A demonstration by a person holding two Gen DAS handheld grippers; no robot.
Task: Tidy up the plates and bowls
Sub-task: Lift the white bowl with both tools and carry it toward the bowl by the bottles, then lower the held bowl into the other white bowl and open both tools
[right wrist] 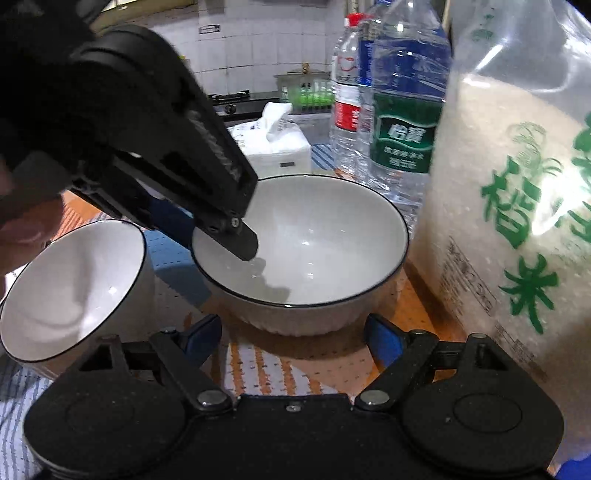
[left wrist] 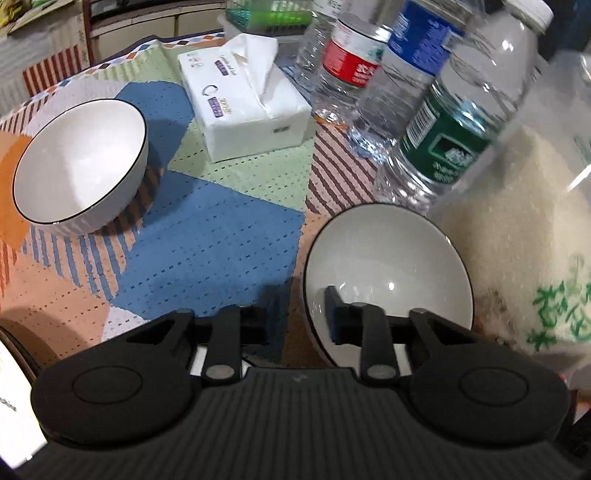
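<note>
Nearest, lower centre of the left wrist view: left gripper [left wrist: 301,314], fingers straddling the rim of one white bowl [left wrist: 388,273], one finger [left wrist: 334,314] inside the rim and the other outside; whether they press the rim cannot be told. In the right wrist view this gripper enters from the upper left, its tip inside the same bowl at frame centre.

Right gripper [right wrist: 293,338], lower centre of its own view: fingers spread apart, grasping nothing, just short of the bowl's near wall.

Bowls, two: both white with a dark rim line. The second bowl [left wrist: 81,162] sits at left in both views, apart from the first.

Rice bag [right wrist: 509,206], one: clear plastic, green print, right edge, close beside the first bowl.

Water bottles, three counted: green label [left wrist: 441,147], blue label [left wrist: 417,35], red label [left wrist: 351,57], upper right.

Tissue pack [left wrist: 247,99], one: white, upper centre.

Counter cloth [left wrist: 207,236]: patterned, under all items.
</note>
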